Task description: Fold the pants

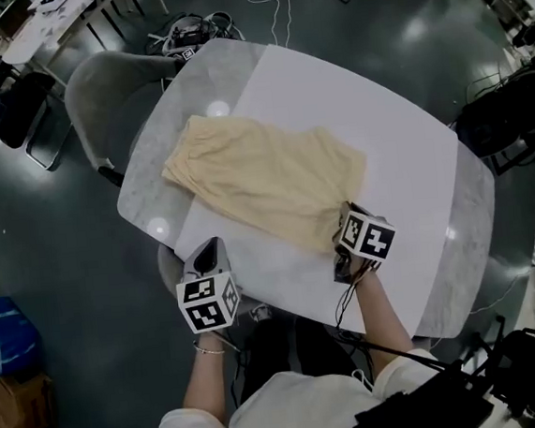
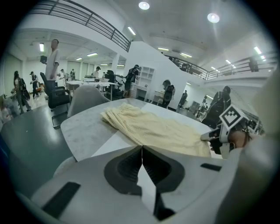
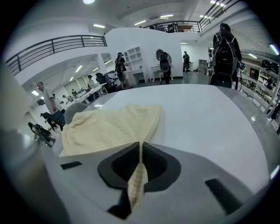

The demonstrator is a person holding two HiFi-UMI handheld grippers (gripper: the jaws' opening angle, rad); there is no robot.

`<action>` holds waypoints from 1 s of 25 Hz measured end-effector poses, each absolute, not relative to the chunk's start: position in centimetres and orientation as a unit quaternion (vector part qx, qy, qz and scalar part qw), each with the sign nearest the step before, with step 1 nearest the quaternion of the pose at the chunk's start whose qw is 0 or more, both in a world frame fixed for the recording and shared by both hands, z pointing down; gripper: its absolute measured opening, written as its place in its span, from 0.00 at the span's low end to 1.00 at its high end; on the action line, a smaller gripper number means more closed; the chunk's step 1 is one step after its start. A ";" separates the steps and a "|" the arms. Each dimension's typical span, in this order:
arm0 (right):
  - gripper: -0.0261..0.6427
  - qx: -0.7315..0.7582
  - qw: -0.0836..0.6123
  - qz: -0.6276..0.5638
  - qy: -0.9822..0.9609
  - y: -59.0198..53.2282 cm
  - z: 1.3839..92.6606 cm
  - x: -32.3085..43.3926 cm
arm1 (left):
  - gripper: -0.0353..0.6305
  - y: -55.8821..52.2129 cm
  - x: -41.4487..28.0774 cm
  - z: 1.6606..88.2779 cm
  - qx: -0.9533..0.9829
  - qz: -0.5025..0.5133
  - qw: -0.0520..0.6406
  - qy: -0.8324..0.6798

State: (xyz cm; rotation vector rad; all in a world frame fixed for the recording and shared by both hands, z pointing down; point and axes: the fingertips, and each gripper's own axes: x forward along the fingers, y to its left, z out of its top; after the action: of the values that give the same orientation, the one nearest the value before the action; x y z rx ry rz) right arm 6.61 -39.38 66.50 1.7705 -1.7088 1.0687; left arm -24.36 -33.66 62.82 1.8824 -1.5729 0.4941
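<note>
Your right tool (image 3: 141,146) is clamped on the pants (image 1: 268,175)
Its jaws pinch a fold of cloth at the near corner, while the rest of the pale yellow pants lies spread on the white bench (image 1: 405,176). Your left tool (image 2: 142,151) has its jaws together, empty, over the bench's near edge, apart from the cloth.

no readable words, numbers or brands; only black-and-white square code patterns, on the left-hand white cube (image 1: 208,302) and the right-hand white cube (image 1: 366,235).
</note>
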 end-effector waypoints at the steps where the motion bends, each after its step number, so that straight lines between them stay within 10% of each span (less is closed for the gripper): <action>1: 0.06 0.639 0.222 0.388 -0.625 -39.5 65.6 6.1 | 0.06 -33.7 -25.0 62.5 0.713 0.185 0.312 -0.600; 25: 0.14 0.473 0.171 0.260 -0.824 -54.1 52.8 -30.8 | 0.06 -31.5 -43.8 58.8 0.641 0.133 0.298 -0.695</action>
State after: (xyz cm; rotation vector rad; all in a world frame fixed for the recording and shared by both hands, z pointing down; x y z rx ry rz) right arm -30.77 -54.11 52.76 1.3422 -2.3412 0.7389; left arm -43.82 -31.47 58.81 1.7027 -1.8460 0.3537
